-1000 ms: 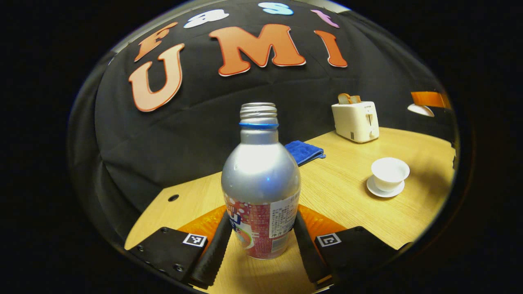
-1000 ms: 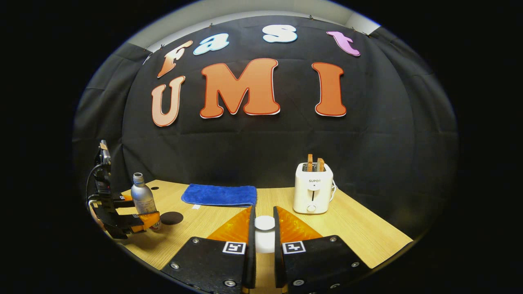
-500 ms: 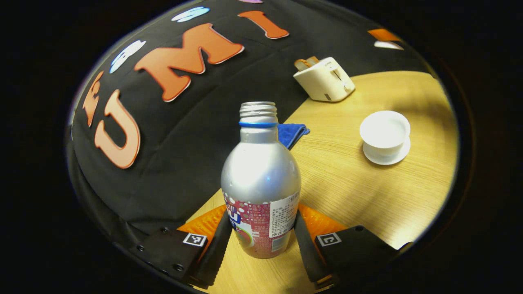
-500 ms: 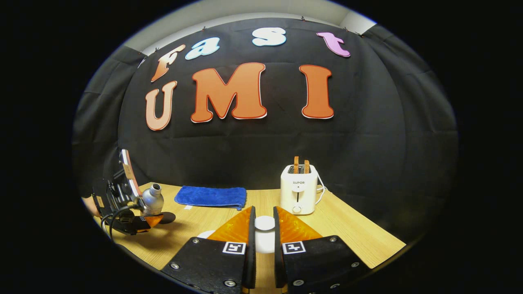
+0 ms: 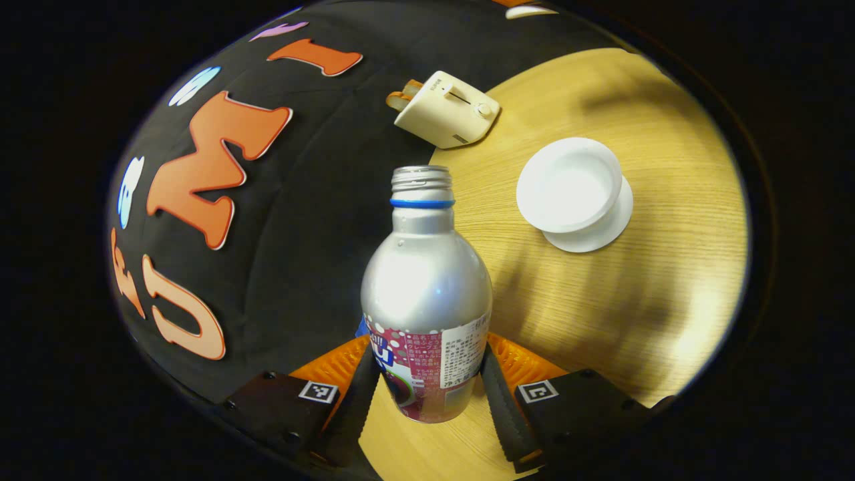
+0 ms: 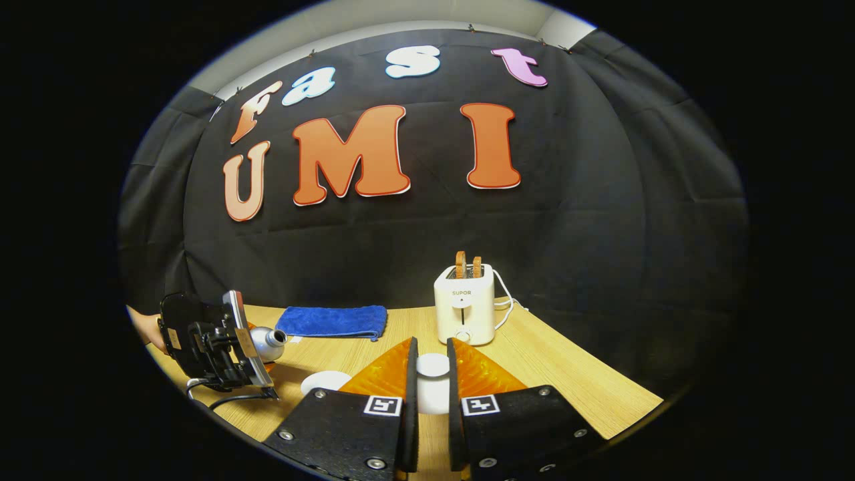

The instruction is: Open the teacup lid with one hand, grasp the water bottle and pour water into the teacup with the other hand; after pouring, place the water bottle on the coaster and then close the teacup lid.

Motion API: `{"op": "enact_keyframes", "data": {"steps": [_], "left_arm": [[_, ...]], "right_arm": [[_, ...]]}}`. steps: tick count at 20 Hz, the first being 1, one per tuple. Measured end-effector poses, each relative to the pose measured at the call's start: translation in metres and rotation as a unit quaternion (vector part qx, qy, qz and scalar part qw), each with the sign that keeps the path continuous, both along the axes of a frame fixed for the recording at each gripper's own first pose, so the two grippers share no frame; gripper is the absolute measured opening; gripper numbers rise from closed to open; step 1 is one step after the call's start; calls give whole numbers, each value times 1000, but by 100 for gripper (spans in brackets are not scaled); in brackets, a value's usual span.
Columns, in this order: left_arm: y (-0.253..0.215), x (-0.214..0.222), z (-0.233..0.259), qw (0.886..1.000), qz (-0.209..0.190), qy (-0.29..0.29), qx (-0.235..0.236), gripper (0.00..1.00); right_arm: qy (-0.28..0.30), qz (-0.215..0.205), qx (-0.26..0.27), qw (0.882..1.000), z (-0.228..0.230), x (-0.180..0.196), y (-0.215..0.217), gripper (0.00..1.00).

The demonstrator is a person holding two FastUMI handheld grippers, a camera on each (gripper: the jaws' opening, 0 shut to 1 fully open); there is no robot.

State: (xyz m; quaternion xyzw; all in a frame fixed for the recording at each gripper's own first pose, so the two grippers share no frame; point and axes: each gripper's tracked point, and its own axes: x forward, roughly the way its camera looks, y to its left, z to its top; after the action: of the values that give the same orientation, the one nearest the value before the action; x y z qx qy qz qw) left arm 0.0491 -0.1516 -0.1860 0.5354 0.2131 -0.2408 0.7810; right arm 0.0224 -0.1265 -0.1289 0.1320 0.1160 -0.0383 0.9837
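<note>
Pouring well calls for care: the left tool (image 5: 427, 401) is clamped on the labelled lower body of the silver aluminium water bottle (image 5: 426, 287), tipped toward the open white porcelain teacup on its saucer (image 5: 573, 190), which sits on the wooden table (image 5: 668, 267) beyond and right of the uncapped mouth. Centre that mouth over the cup before tilting further, slowly. The right tool (image 6: 428, 401), clamped on the white teacup lid (image 6: 433, 374), should hold it clear, short of the cream toaster (image 6: 465, 304).

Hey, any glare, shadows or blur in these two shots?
Left gripper view: bright glare on the water bottle, soft shadows across the table, teacup sharp. Right gripper view: evenly lit, fisheye bends the table edge, toaster crisp.
</note>
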Motion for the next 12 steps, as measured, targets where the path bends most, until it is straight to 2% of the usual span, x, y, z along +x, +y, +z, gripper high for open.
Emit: {"op": "enact_keyframes", "data": {"steps": [6, 11, 12], "left_arm": [[-4, -13, -7, 994, -57, -7, 98, 83], [1, -16, -2, 984, -82, -6, 156, 80], [1, -17, -1, 983, -85, -4, 163, 84]], "right_arm": [[4, 0, 1, 1000, -7, -6, -10, 18], [3, 4, -5, 1000, -9, -9, -13, 18], [3, 5, -3, 1000, -10, -9, -13, 18]]}}
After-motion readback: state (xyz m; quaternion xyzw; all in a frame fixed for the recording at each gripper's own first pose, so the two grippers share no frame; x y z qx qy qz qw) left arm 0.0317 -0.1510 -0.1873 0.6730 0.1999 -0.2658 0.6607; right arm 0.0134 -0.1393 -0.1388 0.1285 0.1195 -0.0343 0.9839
